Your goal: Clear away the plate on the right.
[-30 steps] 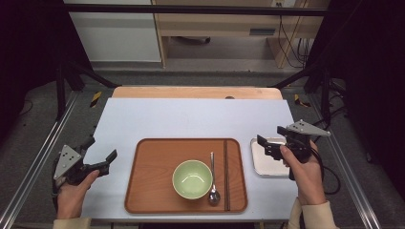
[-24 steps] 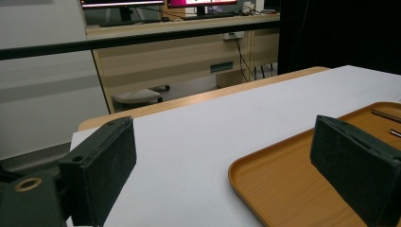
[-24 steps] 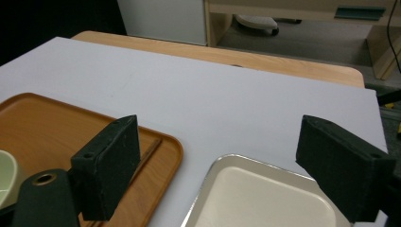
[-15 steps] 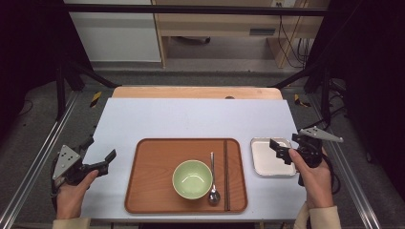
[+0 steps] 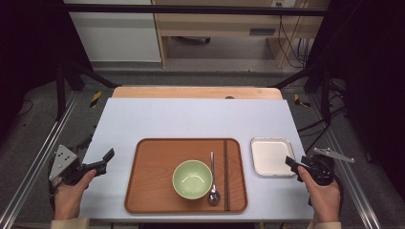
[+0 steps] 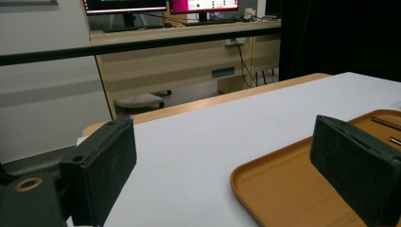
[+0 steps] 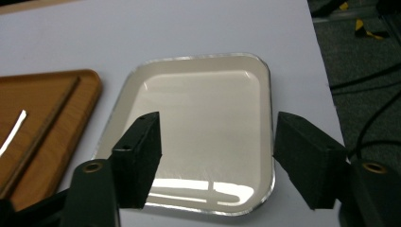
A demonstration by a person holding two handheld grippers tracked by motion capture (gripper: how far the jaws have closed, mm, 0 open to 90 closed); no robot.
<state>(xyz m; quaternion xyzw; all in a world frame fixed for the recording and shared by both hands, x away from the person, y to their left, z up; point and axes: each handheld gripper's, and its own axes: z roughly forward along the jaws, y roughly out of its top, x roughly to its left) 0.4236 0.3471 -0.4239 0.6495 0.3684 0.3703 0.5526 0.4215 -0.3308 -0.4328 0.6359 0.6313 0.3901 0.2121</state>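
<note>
the white square plate [image 5: 272,155] lies flat on the pale worktop [image 5: 191,119], just beside the right edge of the wooden tray [image 5: 148,191] and apart from it by a narrow strip of worktop. the right tool [image 5: 297,165] sits at the plate's near right corner, its jaws pointing toward the plate; they have just been closing. in the right gripper view the right tool [image 7: 215,156] has its two black jaws standing apart above the near edge of the plate [image 7: 203,109], partly drawn in but released, with nothing pressed between the pads. whether the jaw tips touch the plate's surface cannot be told.

left of the plate, on the tray, two dark chopsticks [image 5: 226,174] lie side by side lengthwise, nearest the plate. a metal spoon [image 5: 213,183] lies just beyond them, and a green bowl [image 5: 192,179] stands beside the spoon, farther from the plate.

the left tool [image 5: 106,158] hovers at the tray's far side from the plate, off the tray's left edge. in the left gripper view the left tool [image 6: 222,161] is released, jaws wide apart and holding nothing, with the tray's corner [image 6: 283,175] between them.
</note>
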